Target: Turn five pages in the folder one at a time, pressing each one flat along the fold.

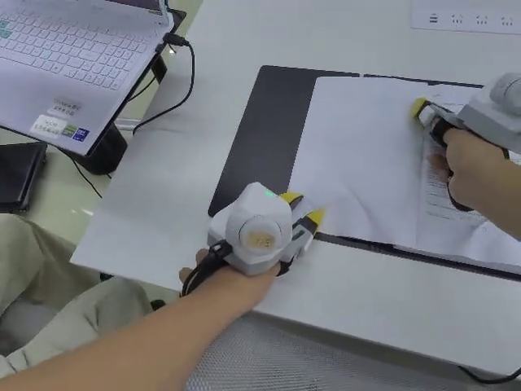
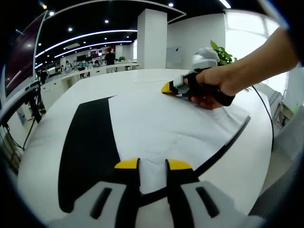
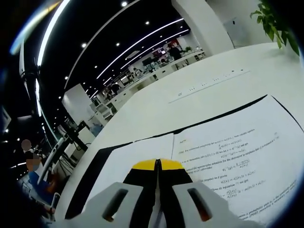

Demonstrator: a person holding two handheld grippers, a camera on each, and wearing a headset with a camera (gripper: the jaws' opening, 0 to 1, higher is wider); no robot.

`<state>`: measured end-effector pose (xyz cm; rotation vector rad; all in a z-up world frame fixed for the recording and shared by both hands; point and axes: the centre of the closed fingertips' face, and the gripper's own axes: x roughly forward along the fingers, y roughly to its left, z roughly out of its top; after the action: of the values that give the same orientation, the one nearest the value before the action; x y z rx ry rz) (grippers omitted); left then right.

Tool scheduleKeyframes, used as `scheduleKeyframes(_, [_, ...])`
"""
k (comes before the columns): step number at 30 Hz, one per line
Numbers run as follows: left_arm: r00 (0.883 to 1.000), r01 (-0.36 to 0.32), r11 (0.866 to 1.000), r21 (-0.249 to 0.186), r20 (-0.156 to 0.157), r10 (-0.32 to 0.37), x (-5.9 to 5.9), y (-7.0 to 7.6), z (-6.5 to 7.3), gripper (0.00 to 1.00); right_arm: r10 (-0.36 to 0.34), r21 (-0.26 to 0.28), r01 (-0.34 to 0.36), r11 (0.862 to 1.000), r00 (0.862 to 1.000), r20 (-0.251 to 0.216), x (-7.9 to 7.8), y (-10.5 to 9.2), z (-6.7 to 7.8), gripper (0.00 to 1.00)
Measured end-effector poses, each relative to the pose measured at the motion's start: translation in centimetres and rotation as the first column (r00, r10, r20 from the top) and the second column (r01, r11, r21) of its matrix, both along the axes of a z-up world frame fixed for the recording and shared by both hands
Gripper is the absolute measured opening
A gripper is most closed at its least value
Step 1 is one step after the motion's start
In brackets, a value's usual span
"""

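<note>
A black folder lies open on the white table. A blank white page is spread over its left half, and a printed page shows on the right. My left gripper is at the near edge of the blank page, its yellow-tipped jaws slightly apart and open over the page's edge. My right gripper sits at the far end of the fold, also seen as the right gripper from the left one. Its jaws are shut, tips together, low over the line between blank and printed page.
A white laptop on a black stand sits at the far left, with a black cable looping toward the folder. A socket strip is set into the table at the far right. The table's near edge runs just below the folder.
</note>
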<state>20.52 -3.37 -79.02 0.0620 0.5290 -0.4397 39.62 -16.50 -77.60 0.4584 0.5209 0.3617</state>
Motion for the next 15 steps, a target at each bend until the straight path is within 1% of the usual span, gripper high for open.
scheduleKeyframes(6, [1.0,-0.002,1.0,-0.002,0.0,0.002,0.0,-0.1,0.0,0.19,0.009,0.011,-0.009,1.0,1.0,-0.004,-2.6,0.2,0.6,0.0])
scheduleKeyframes(12, [1.0,-0.004,1.0,-0.006,0.0,0.004,-0.1,-0.1,0.0,0.19,-0.003,0.023,0.003,1.0,1.0,-0.006,-4.9,-0.2,1.1,0.0])
scheduleKeyframes(15, [1.0,-0.004,1.0,-0.006,0.001,0.004,-0.1,-0.1,0.0,0.19,-0.01,0.039,0.011,0.999,1.0,-0.016,-5.7,-0.4,1.2,0.0])
